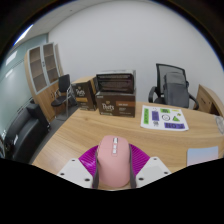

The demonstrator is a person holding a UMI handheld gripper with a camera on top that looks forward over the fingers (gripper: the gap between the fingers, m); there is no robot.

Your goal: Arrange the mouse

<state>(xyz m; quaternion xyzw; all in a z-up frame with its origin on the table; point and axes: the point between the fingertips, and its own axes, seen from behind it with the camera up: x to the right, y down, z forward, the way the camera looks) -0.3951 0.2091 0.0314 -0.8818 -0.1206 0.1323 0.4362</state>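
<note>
While the gripper (113, 172) hangs over the near part of the wooden table (80, 135), the mouse (113, 160) sits right between its two fingers, a pale pink one with a small scroll wheel showing on top. The purple pads (90, 160) sit tight against its left and right flanks, no gap showing on either side, so the fingers are closed down on the mouse and holding it. The mouse's nose points straight ahead along the fingers, out over bare tabletop; whether its underside touches the wood, I cannot tell.

Beyond the fingers, well apart from them, a white sheet (166, 117) with green and dark printed blocks lies flat on the table, off to the right. Further ahead and to the left, at the table's far edge, a dark brown cardboard box (84, 95) stands beside a second, larger box (116, 94) with a wire-like frame on top. Past the table on the right stands a black office chair (171, 84) against the white wall. Far off to the left there is a wooden cabinet (42, 70) with glass doors, and some dark equipment (22, 128) stands low beside the table's left end.
</note>
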